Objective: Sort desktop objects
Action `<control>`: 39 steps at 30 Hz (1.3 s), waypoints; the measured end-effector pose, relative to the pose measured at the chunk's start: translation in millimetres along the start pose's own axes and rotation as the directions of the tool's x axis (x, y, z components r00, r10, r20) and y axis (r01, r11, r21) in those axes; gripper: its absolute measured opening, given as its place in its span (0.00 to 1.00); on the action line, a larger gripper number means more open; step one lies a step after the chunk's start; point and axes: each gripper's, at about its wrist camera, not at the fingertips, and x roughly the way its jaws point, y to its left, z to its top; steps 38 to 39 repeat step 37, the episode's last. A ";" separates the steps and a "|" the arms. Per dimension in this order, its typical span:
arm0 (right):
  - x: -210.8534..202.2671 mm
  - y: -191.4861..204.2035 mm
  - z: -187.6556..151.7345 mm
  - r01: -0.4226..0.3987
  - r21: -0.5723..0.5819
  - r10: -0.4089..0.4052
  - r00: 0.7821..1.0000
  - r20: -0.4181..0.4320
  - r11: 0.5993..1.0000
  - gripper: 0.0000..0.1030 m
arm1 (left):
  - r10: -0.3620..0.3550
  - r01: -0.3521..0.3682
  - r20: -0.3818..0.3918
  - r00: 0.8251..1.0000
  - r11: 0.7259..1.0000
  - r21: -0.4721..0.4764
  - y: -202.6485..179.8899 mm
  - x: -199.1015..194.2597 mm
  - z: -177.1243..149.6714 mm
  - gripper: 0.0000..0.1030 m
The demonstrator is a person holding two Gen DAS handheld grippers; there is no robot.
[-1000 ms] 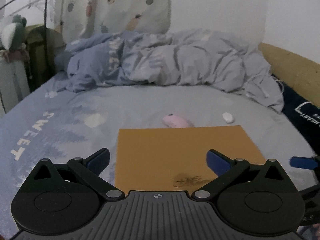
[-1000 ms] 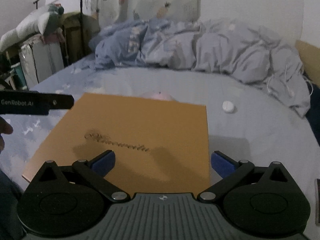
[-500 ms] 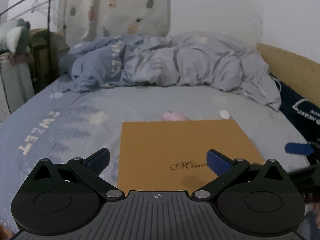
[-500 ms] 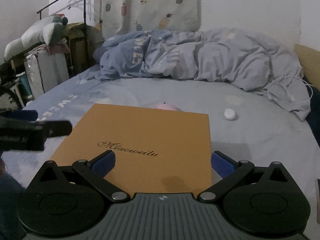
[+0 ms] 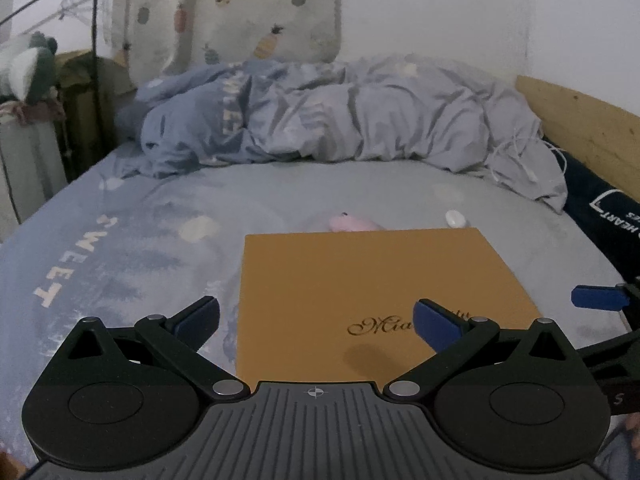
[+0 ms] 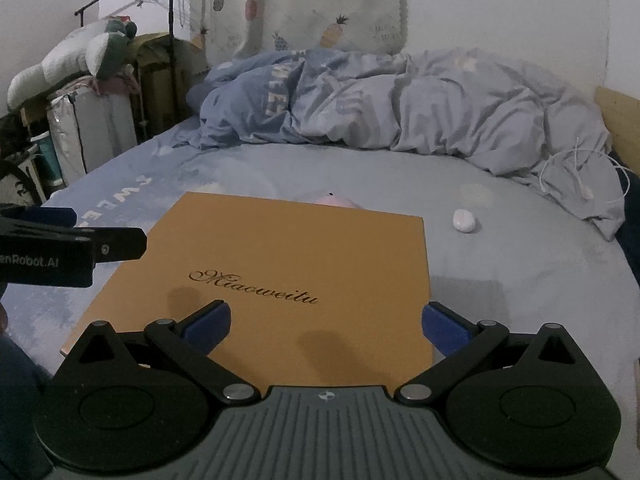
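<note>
Left wrist view: nearest the camera, the left gripper (image 5: 316, 316) is held low above a bed, its two blue-tipped fingers spread wide apart and holding nothing. Beneath and just past it, a flat orange-brown box (image 5: 372, 292) with gold script on its lid lies on the pale blue bedsheet (image 5: 132, 256); one finger tip hangs over the sheet to the box's left, the other over the lid. At the right edge of this view, the blue tip of the right gripper (image 5: 598, 297) shows beside the box. Right wrist view: the right gripper (image 6: 326, 322) also has its jaws wide open and empty, one tip over the lid, the other just off the box's right edge. The box (image 6: 288, 280) fills the middle, its script reading "Miaoweitu". The left gripper (image 6: 72, 236) reaches in from the left side, near the box's left edge. Just behind the far edge of the box sits a small pink object (image 6: 336, 201), partly hidden, so its shape is unclear. To its right, apart from the box, a small white oval object (image 6: 464, 221) rests on the sheet. Farther back, a rumpled blue-grey duvet (image 6: 400, 104) is heaped across the bed, with a white cable (image 6: 580, 172) trailing at its right end. Behind that hangs a curtain (image 6: 304, 4) printed with pineapples, against a white wall.
</note>
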 end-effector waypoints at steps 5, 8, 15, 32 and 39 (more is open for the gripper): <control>0.6 4.1 -2.7 -0.003 -0.013 0.003 1.000 -0.007 1.000 1.00 | -0.004 0.004 0.002 1.000 1.000 0.010 -1.5 0.0 -0.9 1.00; 0.4 4.4 -2.8 -0.005 -0.011 0.005 1.000 -0.008 1.000 1.00 | -0.006 0.006 0.004 1.000 1.000 0.016 -2.5 -0.1 -1.3 1.00; -0.4 2.4 -3.0 -0.003 -0.005 0.003 1.000 -0.012 1.000 1.00 | -0.015 0.015 -0.004 1.000 0.999 0.034 -5.1 0.2 -2.8 1.00; 1.0 1.1 -3.9 -0.011 -0.012 0.010 1.000 -0.024 1.000 1.00 | -0.025 0.025 -0.019 1.000 0.999 0.034 -7.2 0.7 -4.1 1.00; 1.7 -3.7 -5.0 -0.015 -0.017 0.014 1.000 -0.026 1.000 1.00 | -0.022 0.023 -0.024 0.999 0.999 0.033 -7.7 1.4 -4.5 1.00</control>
